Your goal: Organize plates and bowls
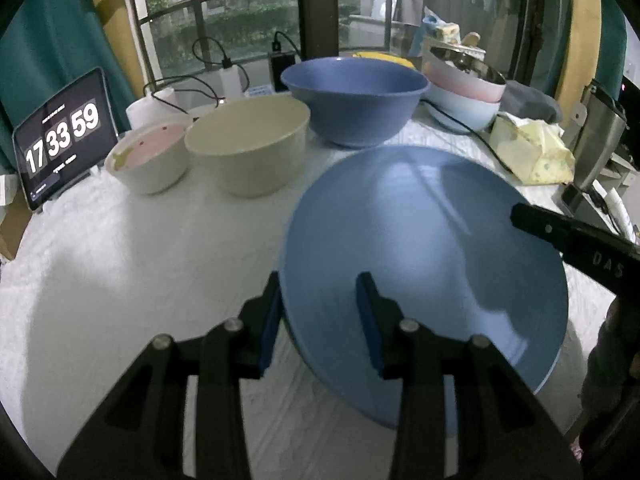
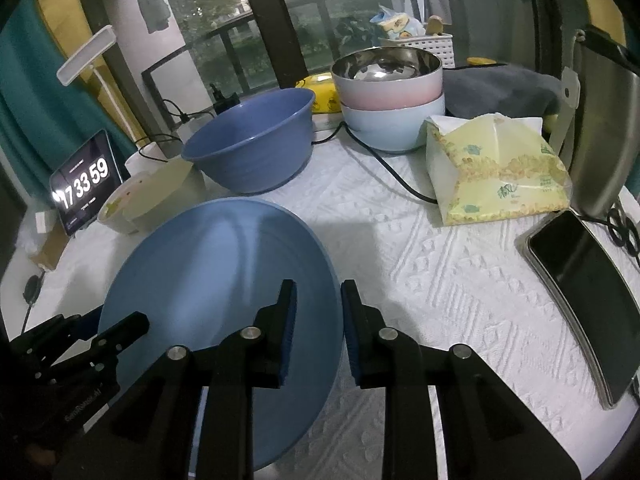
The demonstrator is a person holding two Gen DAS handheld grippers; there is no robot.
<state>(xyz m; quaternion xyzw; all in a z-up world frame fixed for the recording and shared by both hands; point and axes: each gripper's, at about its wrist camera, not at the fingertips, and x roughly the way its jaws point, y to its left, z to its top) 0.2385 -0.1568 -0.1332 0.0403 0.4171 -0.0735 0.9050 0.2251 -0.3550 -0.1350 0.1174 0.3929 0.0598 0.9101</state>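
A blue plate (image 1: pixel 424 256) lies on the white tablecloth in front of both grippers. My left gripper (image 1: pixel 320 316) straddles its left rim, one finger outside and one over the plate, jaws apart. My right gripper (image 2: pixel 318 320) straddles the plate's (image 2: pixel 216 296) right rim the same way, a gap showing at the rim. Behind stand a dark blue bowl (image 1: pixel 354 100), a cream bowl (image 1: pixel 248 144) and a small pink-lined bowl (image 1: pixel 148 158). A steel-lined pink bowl stacked in a pale blue bowl (image 2: pixel 392 96) stands further back.
A tablet clock (image 1: pixel 64 140) stands at the left edge. A tissue pack (image 2: pixel 496 168), a black cable (image 2: pixel 392 172), a phone on a metal tray (image 2: pixel 588 292) and a steel appliance (image 2: pixel 604 132) occupy the right side. Clutter lines the window side.
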